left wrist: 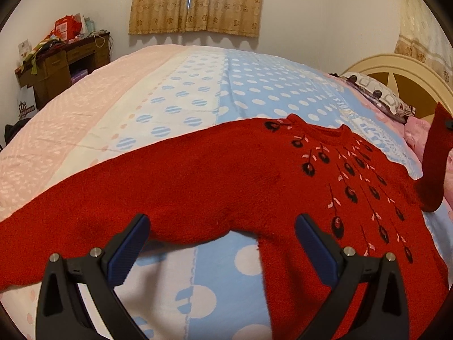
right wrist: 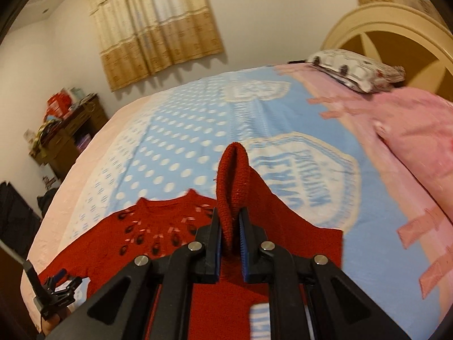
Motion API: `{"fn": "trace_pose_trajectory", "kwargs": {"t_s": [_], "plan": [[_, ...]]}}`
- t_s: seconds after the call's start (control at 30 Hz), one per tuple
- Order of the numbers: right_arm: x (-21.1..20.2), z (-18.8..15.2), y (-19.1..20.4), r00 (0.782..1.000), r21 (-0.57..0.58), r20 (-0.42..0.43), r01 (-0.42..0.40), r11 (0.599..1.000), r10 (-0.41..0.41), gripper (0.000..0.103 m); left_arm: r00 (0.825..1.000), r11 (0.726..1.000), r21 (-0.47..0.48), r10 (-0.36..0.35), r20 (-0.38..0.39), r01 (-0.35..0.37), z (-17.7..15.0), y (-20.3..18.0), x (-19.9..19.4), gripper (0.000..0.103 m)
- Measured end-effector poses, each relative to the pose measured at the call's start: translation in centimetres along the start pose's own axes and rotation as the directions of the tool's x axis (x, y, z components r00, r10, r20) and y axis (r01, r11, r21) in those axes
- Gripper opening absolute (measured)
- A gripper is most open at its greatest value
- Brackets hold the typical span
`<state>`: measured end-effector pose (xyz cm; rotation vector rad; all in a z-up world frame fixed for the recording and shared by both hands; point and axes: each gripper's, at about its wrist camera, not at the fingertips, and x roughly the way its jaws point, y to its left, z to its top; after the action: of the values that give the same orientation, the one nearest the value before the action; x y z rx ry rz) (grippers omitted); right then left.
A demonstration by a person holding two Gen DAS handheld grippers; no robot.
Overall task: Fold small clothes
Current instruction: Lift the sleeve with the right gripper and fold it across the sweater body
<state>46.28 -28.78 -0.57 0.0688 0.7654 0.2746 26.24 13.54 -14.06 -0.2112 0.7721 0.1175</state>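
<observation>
A red sweater [left wrist: 220, 175] with black and pink embroidery lies face up on the bed. Over its left underarm hovers my left gripper [left wrist: 223, 226], open, with only cloth and bedspread showing between the blue pads [left wrist: 133, 252]. The opposite sleeve [left wrist: 434, 164] stands lifted off the bed at the right edge. In the right wrist view my right gripper [right wrist: 230, 212] is shut on that sleeve's cuff [right wrist: 233, 170], which sticks up as a folded loop above the jaws. The sweater body [right wrist: 158, 226] lies below and to the left. The left gripper [right wrist: 61, 284] shows small at the lower left.
The bedspread [left wrist: 254, 90] is blue with white dots, with pink bands at its sides. A patterned pillow [right wrist: 348, 70] and pink blanket [right wrist: 419, 130] lie by the cream headboard [right wrist: 396, 28]. A cluttered wooden desk [left wrist: 62, 65] stands at the far left wall, under curtains [left wrist: 195, 2].
</observation>
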Motion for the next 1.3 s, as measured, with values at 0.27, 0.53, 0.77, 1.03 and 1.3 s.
{"fn": "trace_pose_trajectory", "kwargs": {"t_s": [0.27,0.53,0.77,1.03,1.3], "plan": [[2.8,-0.4,6.6,0.998,-0.121,-0.037,-0.048,0.991,0.044,0.010,1.000,1.000,-0.021,-0.017,0.005,0.017,-0.1,0.7,0.0,0.103],[7.2,-2.8,14.1,0.986,-0.218,-0.112,-0.143,0.965,0.121,0.010,1.000,1.000,-0.009,0.012,0.014,-0.012,0.1,1.2,-0.1,0.103],[11.2,-6.8,18.8,0.967,-0.262,-0.199,-0.211,0.942,0.162,0.010,1.000,1.000,-0.022,0.021,0.000,-0.021,0.0,1.9,-0.2,0.103],[15.2,-11.7,18.4,0.914,-0.184,-0.331,-0.306,0.934,0.235,0.049,1.000,0.999,0.035,-0.004,-0.028,0.005,0.5,0.8,-1.3,0.103],[9.9,-14.5,11.2,0.951,-0.196,-0.269,-0.207,0.959,0.151,0.069,0.992,0.985,0.135,-0.090,-0.092,0.102,1.5,-3.5,-1.2,0.103]]}}
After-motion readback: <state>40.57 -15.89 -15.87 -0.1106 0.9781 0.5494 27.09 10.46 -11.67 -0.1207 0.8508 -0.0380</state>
